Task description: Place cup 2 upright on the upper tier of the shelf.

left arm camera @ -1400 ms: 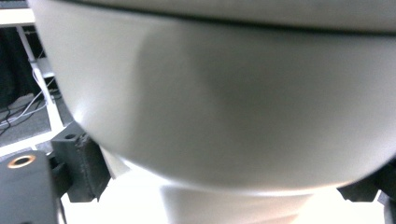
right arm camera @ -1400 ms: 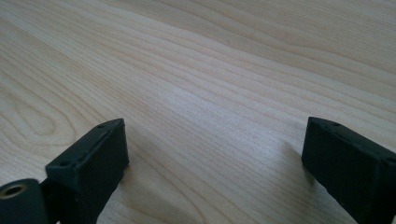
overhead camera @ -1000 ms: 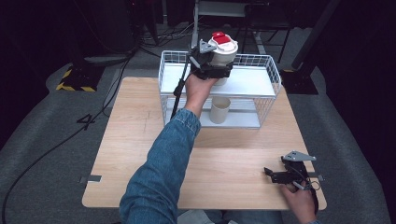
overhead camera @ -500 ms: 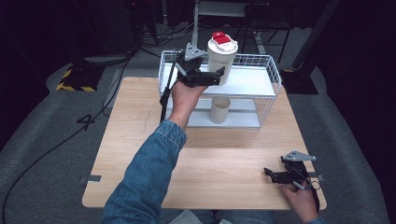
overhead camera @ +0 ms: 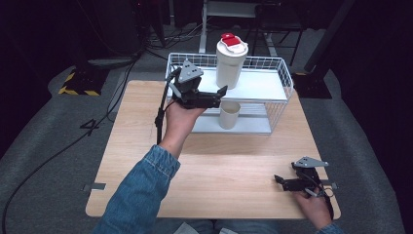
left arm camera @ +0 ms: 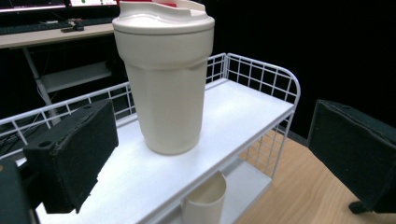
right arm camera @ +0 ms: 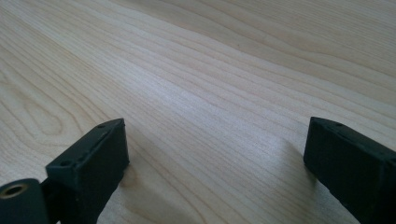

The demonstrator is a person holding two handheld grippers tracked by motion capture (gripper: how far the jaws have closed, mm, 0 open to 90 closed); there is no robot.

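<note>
High view: left gripper [overhead camera: 221, 92] held up in the person's left hand [overhead camera: 179, 119], just in front of the white wire rack [overhead camera: 282, 78], jaws spread wide with nothing between them. Tips point toward the tall cream tumbler [overhead camera: 231, 63], near it but apart. Tumbler stands upright on the rack's top shelf, red-and-white lid on.

Left gripper view: tumbler [left arm camera: 164, 77] sits ahead between the two black pads [left arm camera: 74, 154], clear air on both sides, no contact. Small cream cup [left arm camera: 204, 200] on the lower shelf, below the tumbler, open end up.

Right gripper [overhead camera: 282, 181] low over the near right corner of the wooden table [overhead camera: 234, 161], in the person's right hand [overhead camera: 314, 207]. Right gripper view: pads [right arm camera: 91, 158] stand well apart, bare wood grain between them, holding nothing; whether the pads touch the tabletop I cannot tell.

Count: grippers, two; tumblers, one; small cups, one; racks, one, with two shelves; tables, one
</note>
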